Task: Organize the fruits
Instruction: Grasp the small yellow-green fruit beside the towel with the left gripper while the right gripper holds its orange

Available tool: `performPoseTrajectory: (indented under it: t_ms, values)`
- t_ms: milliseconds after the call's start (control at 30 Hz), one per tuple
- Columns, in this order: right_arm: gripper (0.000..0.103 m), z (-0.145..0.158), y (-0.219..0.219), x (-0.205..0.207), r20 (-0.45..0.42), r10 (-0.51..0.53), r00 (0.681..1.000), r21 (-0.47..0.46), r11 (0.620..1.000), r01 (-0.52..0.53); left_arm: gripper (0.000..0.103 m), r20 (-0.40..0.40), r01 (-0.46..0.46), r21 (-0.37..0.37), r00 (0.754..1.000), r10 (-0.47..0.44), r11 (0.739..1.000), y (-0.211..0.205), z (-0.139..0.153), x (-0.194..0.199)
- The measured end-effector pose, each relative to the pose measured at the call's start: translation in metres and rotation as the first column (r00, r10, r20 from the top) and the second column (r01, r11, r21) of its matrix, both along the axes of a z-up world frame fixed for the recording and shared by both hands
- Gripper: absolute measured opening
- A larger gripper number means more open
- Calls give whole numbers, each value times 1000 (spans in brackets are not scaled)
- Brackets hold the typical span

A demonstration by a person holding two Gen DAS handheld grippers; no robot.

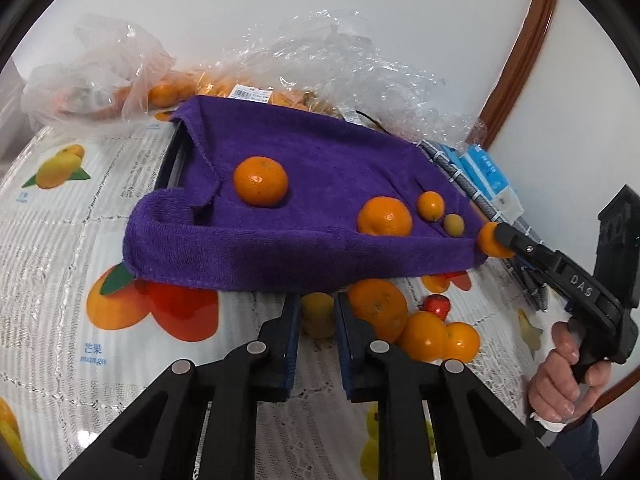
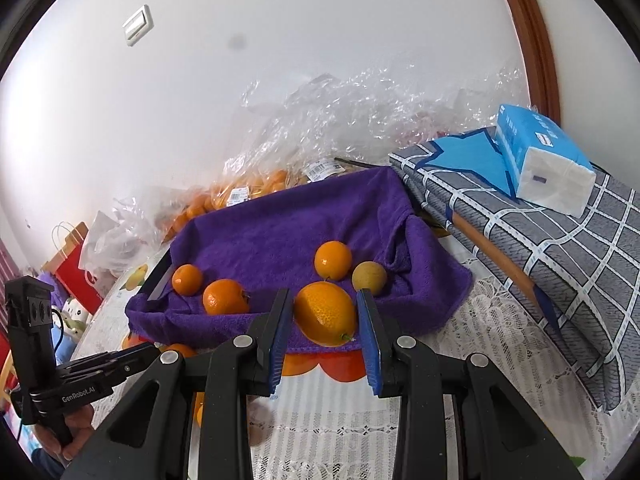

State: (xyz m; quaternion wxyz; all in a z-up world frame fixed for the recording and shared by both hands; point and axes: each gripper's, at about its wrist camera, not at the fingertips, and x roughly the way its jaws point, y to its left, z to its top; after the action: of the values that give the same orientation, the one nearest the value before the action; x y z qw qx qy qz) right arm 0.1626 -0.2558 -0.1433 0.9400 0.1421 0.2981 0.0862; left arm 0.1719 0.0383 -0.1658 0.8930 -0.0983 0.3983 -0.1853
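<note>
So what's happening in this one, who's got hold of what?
A person is sorting fruit into a tray lined with a purple towel. The right gripper is shut on an orange at the towel's near edge. The left gripper has closed on a small yellowish fruit from the loose pile on the table.

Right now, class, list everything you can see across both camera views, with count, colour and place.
towel: 1, purple, draped over a dark tray
towel oranges: 3, orange, resting on the towel
yellow-green fruit: 1, on the towel's right part
loose oranges: 3, orange, on the tablecloth in front of the towel
bagged oranges: count unclear, orange, in clear plastic behind the towel
tissue pack: 1, blue and white, on the folded cloth
folded cloth: 1, grey checked, right of the towel
tablecloth: 1, white, fruit prints
left gripper: black, shut on a yellowish fruit
right gripper: black, shut on a small orange
</note>
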Motion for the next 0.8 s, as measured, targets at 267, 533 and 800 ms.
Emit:
performPoseTrajectory:
  t_ms: [267,533,800]
  values:
    - [32,0,-1,-1,7,-20,1000,-18,1000,20,11,10,-15,17,1000,15,1000,2,1,-6]
    - [32,0,-2,0,7,-20,1000,-11,1000,20,20,-29,-9,81,1000,11,997,-8,-5,2]
    - [32,3,-1,-3,24,-14,1000,-14,1000,14,10,40,-45,6,998,45,999,8,5,-7]
